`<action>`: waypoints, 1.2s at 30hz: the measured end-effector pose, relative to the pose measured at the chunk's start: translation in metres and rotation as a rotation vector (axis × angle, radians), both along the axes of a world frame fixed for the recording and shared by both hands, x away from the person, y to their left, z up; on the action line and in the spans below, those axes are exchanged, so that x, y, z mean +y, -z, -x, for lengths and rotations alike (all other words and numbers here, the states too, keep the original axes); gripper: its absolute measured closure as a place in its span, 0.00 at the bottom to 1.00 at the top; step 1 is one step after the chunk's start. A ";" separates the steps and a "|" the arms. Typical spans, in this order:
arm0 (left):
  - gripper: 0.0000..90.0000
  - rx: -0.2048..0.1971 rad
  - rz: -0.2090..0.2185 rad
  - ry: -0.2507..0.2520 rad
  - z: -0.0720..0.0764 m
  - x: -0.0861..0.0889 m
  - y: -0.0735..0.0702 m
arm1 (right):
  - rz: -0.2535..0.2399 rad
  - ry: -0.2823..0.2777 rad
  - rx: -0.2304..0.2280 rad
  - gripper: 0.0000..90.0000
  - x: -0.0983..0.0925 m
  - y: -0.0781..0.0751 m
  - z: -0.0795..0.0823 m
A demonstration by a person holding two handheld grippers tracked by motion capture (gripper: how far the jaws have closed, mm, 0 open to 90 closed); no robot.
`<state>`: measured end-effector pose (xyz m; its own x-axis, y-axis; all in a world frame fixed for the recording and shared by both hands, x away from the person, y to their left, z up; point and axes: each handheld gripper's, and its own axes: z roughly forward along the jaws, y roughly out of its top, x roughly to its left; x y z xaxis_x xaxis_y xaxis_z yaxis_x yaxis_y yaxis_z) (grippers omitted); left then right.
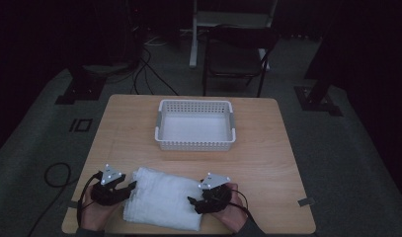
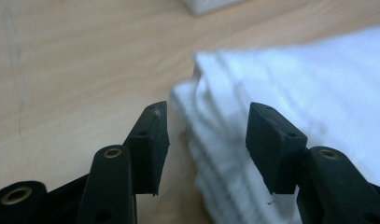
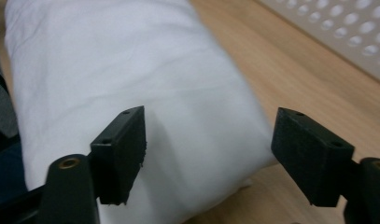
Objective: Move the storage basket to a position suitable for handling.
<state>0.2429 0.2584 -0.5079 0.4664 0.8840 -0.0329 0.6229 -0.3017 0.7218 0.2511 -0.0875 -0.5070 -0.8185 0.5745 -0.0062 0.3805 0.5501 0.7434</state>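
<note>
Folded white towel (image 1: 161,198) on the bench (image 1: 267,163)

It lies flat near the front edge, folded into a thick, soft rectangle of several stacked layers, its layered edges showing at the left end.

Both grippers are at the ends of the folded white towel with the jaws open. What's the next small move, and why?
Probably close both sets of jaws on the folded white cloth towel. The left gripper straddles the layered edge at its end with a gap on each side, and the right gripper stands open around the rounded fold at the other end. Neither presses it yet, and the white perforated plastic basket sits empty beyond.
</note>
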 end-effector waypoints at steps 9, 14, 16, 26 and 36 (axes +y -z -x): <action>0.61 0.027 0.019 0.052 -0.002 -0.009 0.012 | 0.122 0.032 -0.009 0.25 0.001 0.020 0.000; 0.65 0.034 0.037 0.062 -0.006 -0.015 0.013 | 0.109 0.067 0.010 0.26 -0.005 0.026 -0.008; 0.65 0.033 0.037 0.071 -0.009 -0.018 0.013 | 0.107 0.086 0.010 0.26 -0.008 0.027 -0.012; 0.64 0.008 0.030 0.109 -0.031 -0.048 0.014 | 0.139 0.178 -0.041 0.29 -0.029 0.025 -0.026; 0.63 -0.012 0.049 0.101 -0.051 -0.073 0.016 | 0.165 0.291 -0.070 0.30 -0.055 0.024 -0.052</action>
<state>0.2936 0.1849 -0.5243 0.5537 0.8299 -0.0687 0.5821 -0.3267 0.7446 0.3034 -0.1429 -0.5307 -0.6148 0.7703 -0.1693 0.4900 0.5412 0.6834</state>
